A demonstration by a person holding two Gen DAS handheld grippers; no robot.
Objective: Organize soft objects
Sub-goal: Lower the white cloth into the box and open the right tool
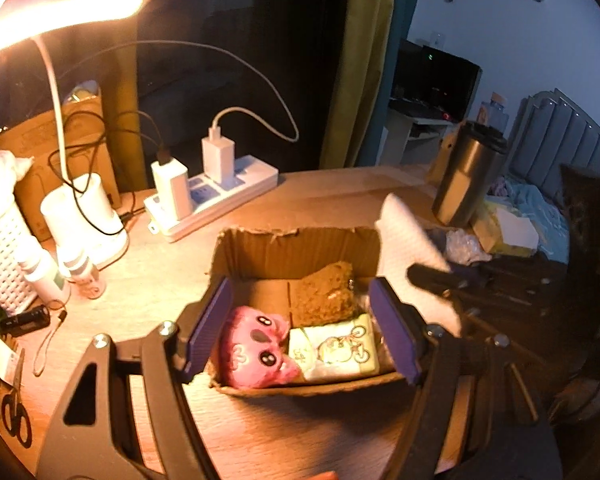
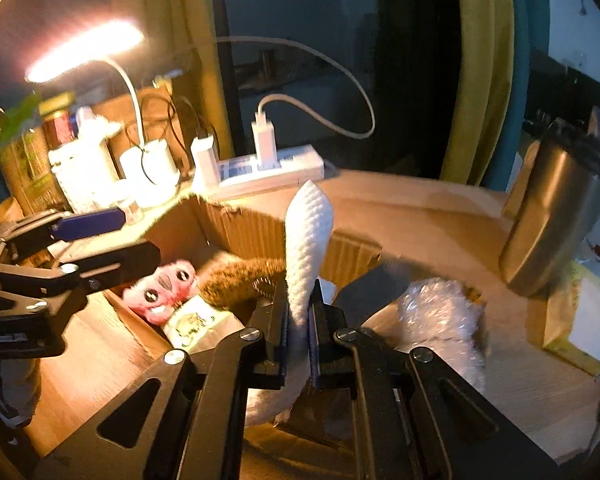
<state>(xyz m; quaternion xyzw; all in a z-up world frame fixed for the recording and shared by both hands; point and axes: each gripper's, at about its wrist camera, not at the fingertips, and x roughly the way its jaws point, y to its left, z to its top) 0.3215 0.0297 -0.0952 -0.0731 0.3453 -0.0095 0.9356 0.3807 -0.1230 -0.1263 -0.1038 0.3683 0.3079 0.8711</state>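
An open cardboard box [image 1: 300,246] [image 2: 240,228] sits on the wooden desk. In it lie a pink plush toy [image 1: 256,346] [image 2: 162,290], a brown fuzzy piece [image 1: 324,298] [image 2: 236,280] and a cartoon-printed tissue pack [image 1: 336,350] [image 2: 190,322]. My left gripper [image 1: 300,328] is open, its purple pads astride the box's near end, above the plush. My right gripper [image 2: 299,320] is shut on a white textured cloth [image 2: 306,236] that stands up over the box's right edge; the cloth also shows in the left wrist view [image 1: 410,248].
A power strip [image 1: 216,196] with chargers and cables lies behind the box. A lit desk lamp [image 1: 60,12], white cups [image 1: 84,216] and bottles stand left. A steel tumbler [image 1: 466,176] [image 2: 552,216] and a bubble-wrap bundle [image 2: 440,316] are right. Scissors [image 1: 14,408] lie near left.
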